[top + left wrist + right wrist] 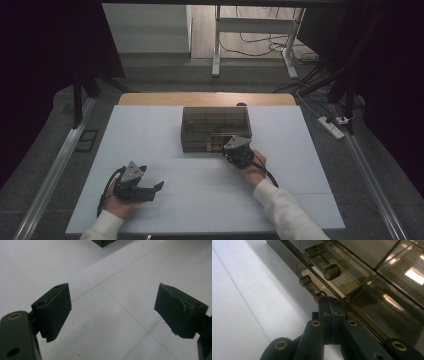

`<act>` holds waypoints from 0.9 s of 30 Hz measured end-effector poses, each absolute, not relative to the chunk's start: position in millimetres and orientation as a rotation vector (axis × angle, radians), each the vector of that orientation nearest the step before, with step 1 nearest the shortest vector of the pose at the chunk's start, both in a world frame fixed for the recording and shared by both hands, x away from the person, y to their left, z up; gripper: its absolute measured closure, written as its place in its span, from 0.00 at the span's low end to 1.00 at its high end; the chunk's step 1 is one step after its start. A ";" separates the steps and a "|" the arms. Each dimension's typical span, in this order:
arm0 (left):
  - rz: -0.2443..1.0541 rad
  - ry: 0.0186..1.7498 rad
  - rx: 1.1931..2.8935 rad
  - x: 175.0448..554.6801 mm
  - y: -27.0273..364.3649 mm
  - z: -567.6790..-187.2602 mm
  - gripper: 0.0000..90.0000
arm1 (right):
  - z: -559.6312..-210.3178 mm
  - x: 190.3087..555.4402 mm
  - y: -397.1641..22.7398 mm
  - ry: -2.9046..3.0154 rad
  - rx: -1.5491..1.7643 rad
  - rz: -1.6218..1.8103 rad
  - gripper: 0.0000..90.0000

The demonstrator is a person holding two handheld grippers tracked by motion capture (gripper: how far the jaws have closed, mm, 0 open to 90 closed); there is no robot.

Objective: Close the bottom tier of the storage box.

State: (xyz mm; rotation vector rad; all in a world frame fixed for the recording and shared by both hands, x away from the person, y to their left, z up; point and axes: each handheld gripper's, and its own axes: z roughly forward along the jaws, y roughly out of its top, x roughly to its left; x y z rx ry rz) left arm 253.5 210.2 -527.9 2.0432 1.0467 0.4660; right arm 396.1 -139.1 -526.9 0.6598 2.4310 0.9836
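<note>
A smoky see-through box (216, 127) with compartments stands at the middle of the white table top (145, 130). My right gripper (227, 149) is at the box's front right corner. In the right gripper view its jaws (331, 306) are pressed together, tips against the box's front edge (374, 290), right beside a small clear cylindrical handle (312, 287). Whether anything thin is pinched between them I cannot tell. A second such handle (324, 263) sits higher on the box. My left gripper (152, 179) rests near the front left, open (112, 310), nothing between its pads.
A wooden table edge (205, 98) shows behind the white top. Metal rails (55, 170) run along both sides. A power strip (332, 127) and cables lie on the floor at right, and a desk frame (250, 30) stands at the back. The box's corner (103, 242) shows in the left gripper view.
</note>
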 end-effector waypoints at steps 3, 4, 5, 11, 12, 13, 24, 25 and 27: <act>0.466 1.046 2.044 253.5 210.0 -528.0 0.16 | -527.0 397.6 -140.5 2.422 0.667 0.992 1.00; 0.466 1.046 2.044 253.5 210.0 -527.9 0.16 | -527.2 397.7 -140.5 2.422 0.667 0.995 1.00; 0.467 1.045 2.045 253.4 209.9 -527.9 0.16 | -527.1 397.4 -140.4 2.422 0.666 0.989 1.00; 0.470 1.050 2.038 252.9 211.0 -527.3 0.16 | -524.9 394.7 -141.9 2.426 0.671 0.997 1.00; 0.468 1.050 2.037 253.1 211.4 -527.4 0.16 | -523.7 393.4 -143.1 2.429 0.667 0.999 1.00; 0.467 1.051 2.038 253.3 211.6 -527.5 0.16 | -522.6 391.9 -144.5 2.432 0.661 1.005 1.00; 0.462 1.051 2.042 253.5 211.0 -528.2 0.15 | -511.8 361.2 -190.5 2.442 0.651 1.074 0.99; 0.462 1.050 2.041 253.2 210.9 -527.9 0.15 | -511.2 358.3 -196.9 2.443 0.649 1.073 0.99; 0.463 1.050 2.038 252.7 210.7 -527.6 0.15 | -510.5 353.3 -209.6 2.441 0.656 1.093 0.98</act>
